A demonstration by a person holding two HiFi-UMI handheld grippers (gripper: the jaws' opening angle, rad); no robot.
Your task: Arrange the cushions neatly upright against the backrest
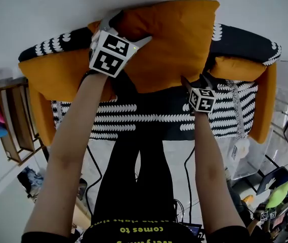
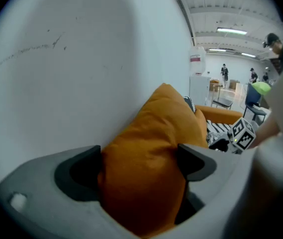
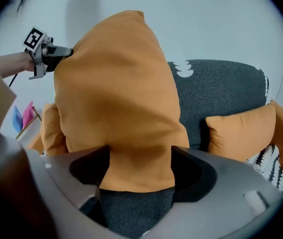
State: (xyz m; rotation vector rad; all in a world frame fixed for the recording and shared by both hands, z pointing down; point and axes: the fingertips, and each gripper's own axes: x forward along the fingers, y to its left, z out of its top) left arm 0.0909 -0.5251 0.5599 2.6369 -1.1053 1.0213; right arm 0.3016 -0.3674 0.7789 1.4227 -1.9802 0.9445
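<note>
A large orange cushion point(image 1: 169, 44) stands upright against the sofa's dark backrest point(image 1: 240, 42), close to the white wall. My left gripper point(image 1: 126, 29) is at its upper left corner; in the left gripper view that corner point(image 2: 151, 153) fills the gap of the wide-open jaws point(image 2: 139, 163). My right gripper point(image 1: 195, 80) is at the cushion's lower right edge; in the right gripper view the jaws point(image 3: 139, 166) stand wide around the bottom hem point(image 3: 131, 173), not squeezing it. A smaller orange cushion point(image 1: 235, 67) leans at the right, another orange cushion point(image 1: 57, 75) lies at the left.
The sofa seat point(image 1: 133, 118) has a black-and-white pattern, with orange armrests point(image 1: 268, 105). A wooden shelf point(image 1: 12, 120) stands left of the sofa. Cables point(image 1: 187, 176) run on the floor by the person's legs. Clutter point(image 1: 275, 191) sits at the lower right.
</note>
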